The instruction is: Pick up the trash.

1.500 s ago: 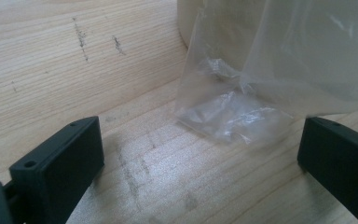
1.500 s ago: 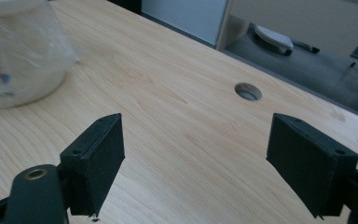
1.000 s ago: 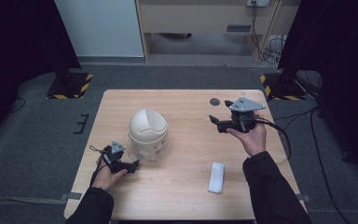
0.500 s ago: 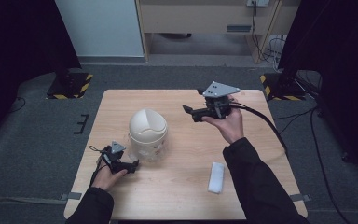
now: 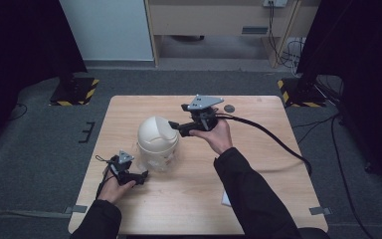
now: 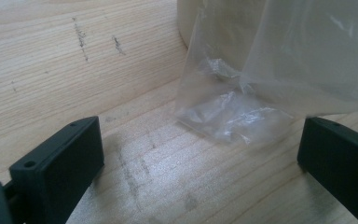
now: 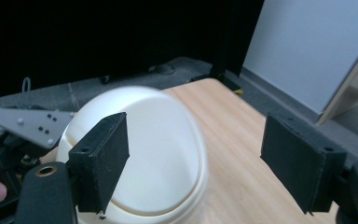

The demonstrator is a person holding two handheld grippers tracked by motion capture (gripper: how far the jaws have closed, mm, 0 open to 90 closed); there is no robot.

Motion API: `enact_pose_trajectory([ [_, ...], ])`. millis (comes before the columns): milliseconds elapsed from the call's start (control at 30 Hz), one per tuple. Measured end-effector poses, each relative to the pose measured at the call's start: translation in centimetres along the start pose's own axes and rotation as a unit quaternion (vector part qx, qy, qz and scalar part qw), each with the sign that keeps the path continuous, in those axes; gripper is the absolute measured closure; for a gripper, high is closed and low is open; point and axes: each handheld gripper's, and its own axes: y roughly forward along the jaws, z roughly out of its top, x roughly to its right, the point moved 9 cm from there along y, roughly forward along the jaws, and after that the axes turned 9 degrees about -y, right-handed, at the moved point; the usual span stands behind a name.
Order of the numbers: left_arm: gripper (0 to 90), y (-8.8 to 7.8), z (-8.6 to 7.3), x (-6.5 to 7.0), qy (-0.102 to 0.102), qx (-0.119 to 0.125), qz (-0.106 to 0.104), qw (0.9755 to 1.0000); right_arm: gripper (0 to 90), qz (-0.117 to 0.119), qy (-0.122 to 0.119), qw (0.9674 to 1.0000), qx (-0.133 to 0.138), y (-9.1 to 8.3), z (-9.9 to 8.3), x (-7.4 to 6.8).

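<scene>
The cream, domed, smooth plastic lidded bin point(image 5: 157, 142) with its thin clear liner point(image 6: 242, 102) looks light and slippery, best taken by the liner's edge; beside it, the left gripper point(image 5: 140, 178) and right gripper point(image 5: 173, 125) are both wide open and hold nothing.

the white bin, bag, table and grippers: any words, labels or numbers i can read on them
None can be read.
White domed bin: plain, no label.
Clear plastic bag: no print.
Table: bare wood, only faint scuff marks.
Left gripper and right gripper: no markings visible.

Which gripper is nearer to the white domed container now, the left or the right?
Right. The right gripper is at the white domed container, jaws beside its top; the left gripper is low on the table, just short of its base.
</scene>
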Motion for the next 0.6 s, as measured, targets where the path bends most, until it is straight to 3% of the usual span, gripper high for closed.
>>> enact_pose_trajectory([
  [300, 0.0, 0.0, 0.0, 0.0, 0.000, 0.000, 0.000, 1.0000, 24.1, 0.040, -0.002, 0.9990, -0.022, 2.0, -2.2, -2.9],
  [467, 0.0, 0.0, 0.0, 0.0, 0.000, 0.000, 0.000, 1.0000, 24.9, 0.048, 0.004, 0.9988, -0.012, 2.2, -2.3, -3.7],
  [600, 0.0, 0.0, 0.0, 0.0, 0.000, 0.000, 0.000, 1.0000, 23.9, 0.056, 0.002, 0.9983, -0.018, 2.1, -2.5, -4.0],
])
